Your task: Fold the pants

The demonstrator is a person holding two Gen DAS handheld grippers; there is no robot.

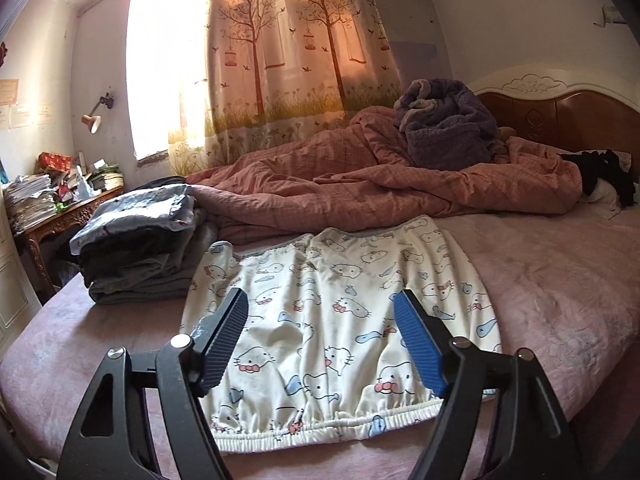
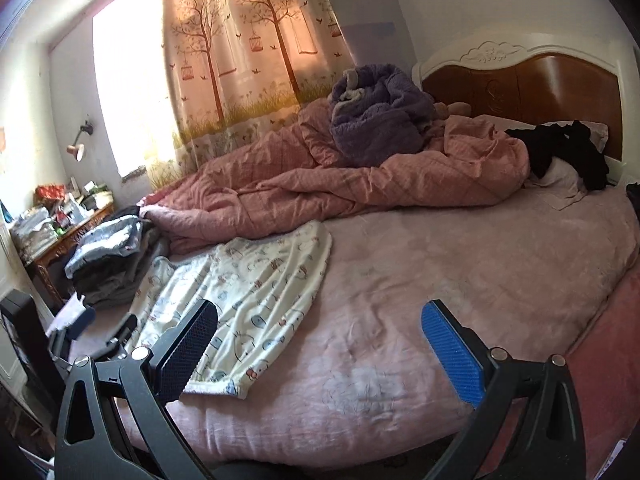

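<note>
Both tools, left (image 1: 320,340) and right (image 2: 320,340), gape empty; pants (image 1: 340,320) at twelve o'clock could bunch if only one layer is pinched.

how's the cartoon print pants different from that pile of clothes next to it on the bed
The cartoon print pants are cream with cat faces; the pile of clothes is mostly dark grey with a pale printed piece on top. The pants lie as one flat, spread layer; the pile is several folded garments stacked high. The pants cover more of the bed than the compact pile. Both rest on its pink cover.
</note>
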